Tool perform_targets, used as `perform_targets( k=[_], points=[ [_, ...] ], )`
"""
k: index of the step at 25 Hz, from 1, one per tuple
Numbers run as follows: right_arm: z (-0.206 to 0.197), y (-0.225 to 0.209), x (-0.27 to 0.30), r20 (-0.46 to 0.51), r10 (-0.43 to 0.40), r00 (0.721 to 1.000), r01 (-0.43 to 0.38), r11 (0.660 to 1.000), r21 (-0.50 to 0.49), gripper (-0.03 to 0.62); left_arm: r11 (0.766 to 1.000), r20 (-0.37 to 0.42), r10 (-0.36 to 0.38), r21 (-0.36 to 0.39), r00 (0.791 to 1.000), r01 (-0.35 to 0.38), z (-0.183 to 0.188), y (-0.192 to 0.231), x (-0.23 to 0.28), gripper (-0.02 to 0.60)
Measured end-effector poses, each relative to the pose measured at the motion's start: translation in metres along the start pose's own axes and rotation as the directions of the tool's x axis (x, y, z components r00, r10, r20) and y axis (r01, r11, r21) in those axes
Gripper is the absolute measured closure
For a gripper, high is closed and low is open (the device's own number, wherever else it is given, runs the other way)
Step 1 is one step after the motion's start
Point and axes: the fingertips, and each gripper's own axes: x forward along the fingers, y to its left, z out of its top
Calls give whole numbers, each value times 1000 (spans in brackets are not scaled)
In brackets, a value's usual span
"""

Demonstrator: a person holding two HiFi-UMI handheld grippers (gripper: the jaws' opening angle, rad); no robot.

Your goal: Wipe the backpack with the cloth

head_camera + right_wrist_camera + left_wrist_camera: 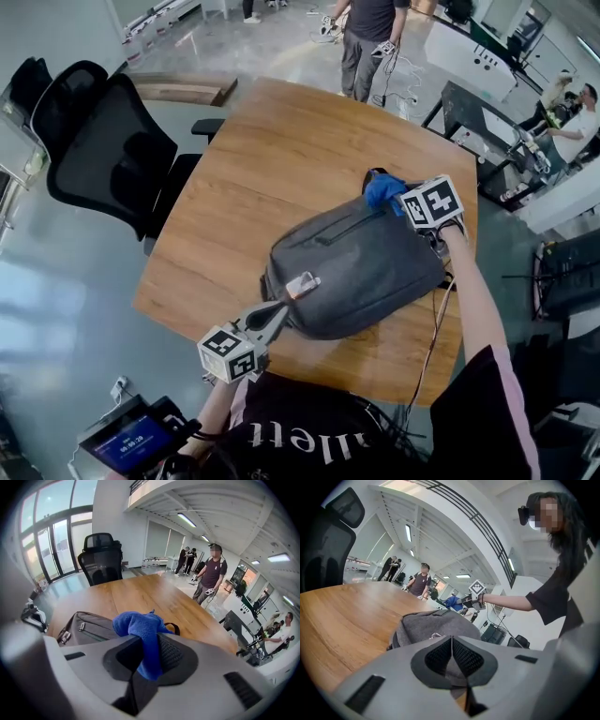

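A wide wooden bench (281,159) fills the middle of the head view. A black office chair (103,150) stands at its upper left on a glossy grey floor (56,281). Tall windows (51,541) line the left of the right gripper view — strip lights (186,520) cross the white ceiling. A person (370,37) stands at top centre, with desks (487,122) at upper right.

Partial "llett" on black shirt (309,412)

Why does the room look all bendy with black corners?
Left gripper view: a wide-angle lens bows the white ceiling beams and darkens the corners; right gripper view: same bending, plus glare on the brown wooden table; head view: straighter, evenly lit.
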Motion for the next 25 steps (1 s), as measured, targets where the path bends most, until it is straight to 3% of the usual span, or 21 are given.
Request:
perform_targets(
  k=[5, 11, 20, 25],
  points=[
    [-13, -13, 21, -92, -1, 996, -6, 997, -80, 516, 999, 13, 35, -15, 999, -34, 3, 8, -1, 574],
    [-44, -6, -6, -87, 9, 996, -17, 996, -88, 516, 999, 15, 39, -10, 999, -39, 10, 10, 1, 574],
    [-129, 33, -84, -5, -19, 1000, 19, 996, 83, 517, 1000, -27, -21, 14, 999, 22, 13, -14, 13, 574],
    [-178, 66, -113, -8, -39, 999, 40, 984, 176, 516, 997, -58, -74, 28, 996, 76, 9, -33, 24, 574]
  ],
)
